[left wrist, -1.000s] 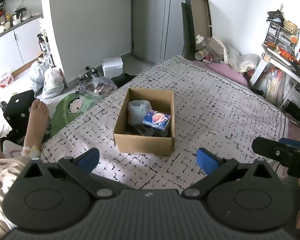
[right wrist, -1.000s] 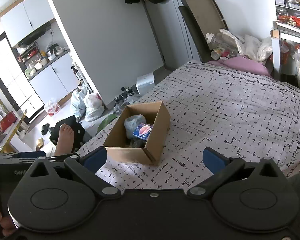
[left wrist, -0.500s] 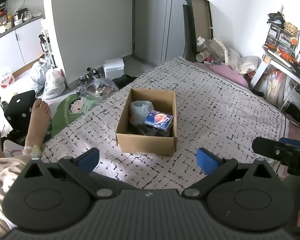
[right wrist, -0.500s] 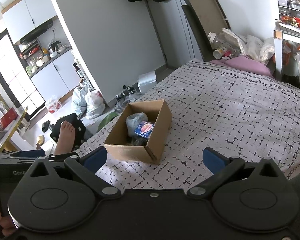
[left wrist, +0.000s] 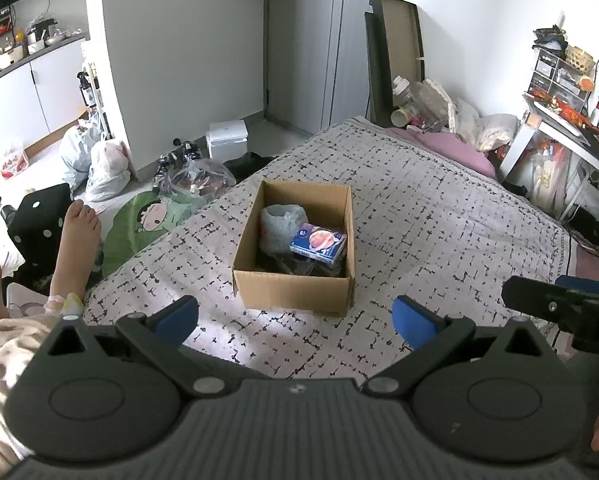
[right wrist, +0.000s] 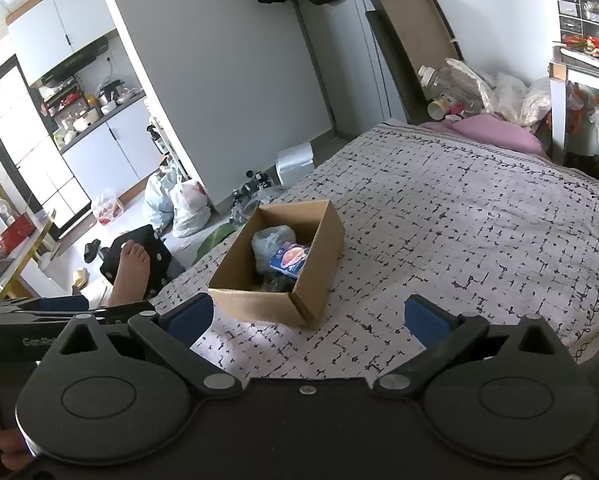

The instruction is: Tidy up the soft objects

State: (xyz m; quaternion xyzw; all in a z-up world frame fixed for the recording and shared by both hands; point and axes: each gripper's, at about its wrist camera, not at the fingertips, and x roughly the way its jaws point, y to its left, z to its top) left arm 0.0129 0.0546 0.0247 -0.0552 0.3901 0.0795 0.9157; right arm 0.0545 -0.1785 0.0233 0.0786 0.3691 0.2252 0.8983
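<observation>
Through the left wrist view, the left hand-held gripper (left wrist: 295, 316) hangs above the near edge of the bed (left wrist: 439, 216), its blue-padded jaws spread wide with nothing between them. Just beyond it sits an open cardboard box (left wrist: 295, 292) on the patterned bedspread, and the soft things are inside: a greyish plastic-wrapped bundle (left wrist: 281, 226) toward the far left of the box, a blue tissue pack (left wrist: 318, 243) lying to its right, and something dark and crinkled underneath that I can't make out. At the right edge the other tool pokes into view. I'd judge this to be either the very start or the close of the job, since nothing soft lies loose on the bedspread; if more is to be done, the next move calls for reaching forward and down over the box rim. Through the right wrist view, the right hand-held gripper (right wrist: 309, 316) is likewise spread apart and empty, held low over the near part of the bed with the box ahead and a little left, seen corner-on. The room is cluttered: a pink pillow (right wrist: 495, 130) at the far end of the bed, bags (right wrist: 179, 204) on the floor to the left, a bare foot (right wrist: 131, 268) resting near the bed's left side, and a kitchen beyond.
</observation>
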